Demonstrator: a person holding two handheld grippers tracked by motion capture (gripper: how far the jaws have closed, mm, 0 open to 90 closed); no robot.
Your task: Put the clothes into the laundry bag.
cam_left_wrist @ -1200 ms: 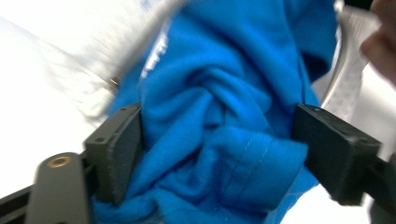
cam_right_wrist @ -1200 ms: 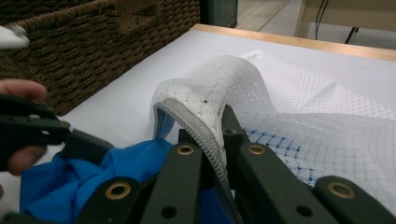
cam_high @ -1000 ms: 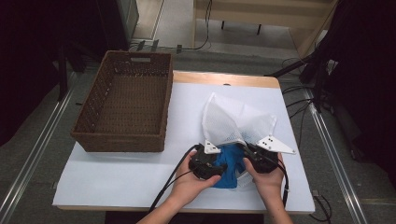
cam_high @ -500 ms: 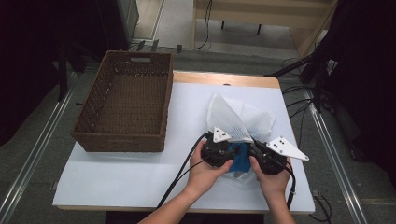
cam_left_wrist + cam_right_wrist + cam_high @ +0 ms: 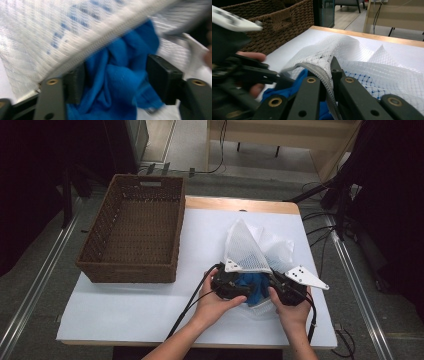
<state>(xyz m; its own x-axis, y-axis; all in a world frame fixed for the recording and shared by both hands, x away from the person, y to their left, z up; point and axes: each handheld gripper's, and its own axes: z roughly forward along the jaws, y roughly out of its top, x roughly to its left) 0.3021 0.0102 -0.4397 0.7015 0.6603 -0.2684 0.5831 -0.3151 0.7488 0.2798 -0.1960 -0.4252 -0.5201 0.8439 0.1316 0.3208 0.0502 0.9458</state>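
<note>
A white mesh bag (image 5: 252,247) lies on the right of the table, its mouth toward the front edge. A blue cloth (image 5: 251,285) sits in that mouth, between the two grippers. In the left gripper view the blue cloth (image 5: 120,82) is bunched between the jaws of my left gripper (image 5: 116,75), under the bag's zipper edge (image 5: 105,37). Those jaws have just been opening and stand apart around the cloth. My right gripper (image 5: 329,68) is shut on the bag's zipper edge (image 5: 322,71) and holds it up. In the high view my left gripper (image 5: 231,285) and right gripper (image 5: 289,290) flank the cloth.
A dark wicker basket (image 5: 100,247) stands on the left half of the white table (image 5: 130,310), an arm's width from the bag. Cables trail from both grippers toward the front edge. Metal rails run along both sides of the table.
Both hands have shifted away from the front edge toward the bag. The blue cloth has gone with them, farther under the mesh, and the bag's near edge stands higher.
</note>
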